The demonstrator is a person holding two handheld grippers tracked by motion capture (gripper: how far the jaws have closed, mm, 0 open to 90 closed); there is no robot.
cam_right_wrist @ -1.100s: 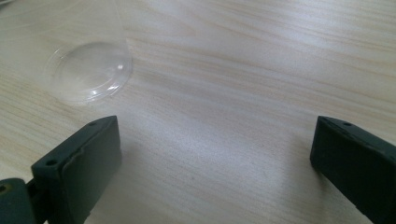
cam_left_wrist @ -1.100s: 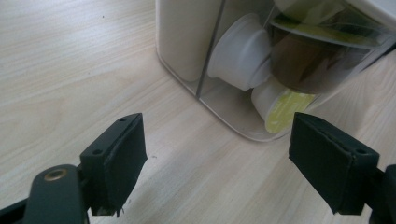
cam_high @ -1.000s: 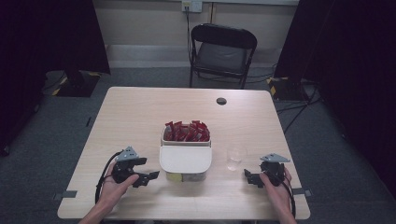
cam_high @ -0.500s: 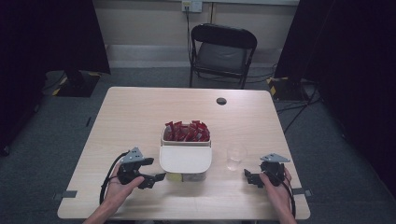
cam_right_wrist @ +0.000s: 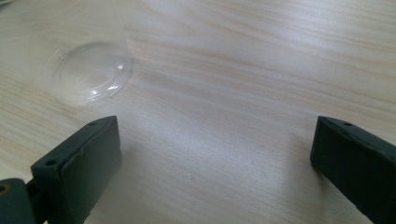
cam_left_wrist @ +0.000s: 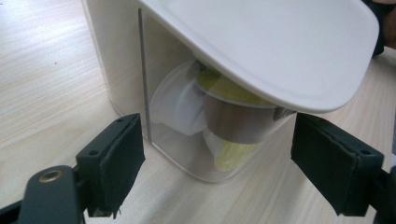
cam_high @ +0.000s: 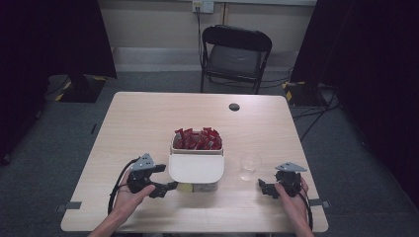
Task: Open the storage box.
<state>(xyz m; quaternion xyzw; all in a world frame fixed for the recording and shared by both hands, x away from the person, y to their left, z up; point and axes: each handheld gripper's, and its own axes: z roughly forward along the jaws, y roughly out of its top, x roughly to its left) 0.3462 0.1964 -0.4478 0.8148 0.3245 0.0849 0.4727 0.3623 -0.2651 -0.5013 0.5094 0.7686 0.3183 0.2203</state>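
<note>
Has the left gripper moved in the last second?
Yes. The left gripper has shifted right and slightly toward the person, closing in on the white container, which has stayed put. Its jaws are open.

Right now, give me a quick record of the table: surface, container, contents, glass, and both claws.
surface: light wood table
container: white box at centre, clear front wall
contents: red packets on top; yellow-lidded capsules below
glass: clear, empty, right of box
left claw: open, facing box front
right claw: open, nothing between jaws, near glass
</note>
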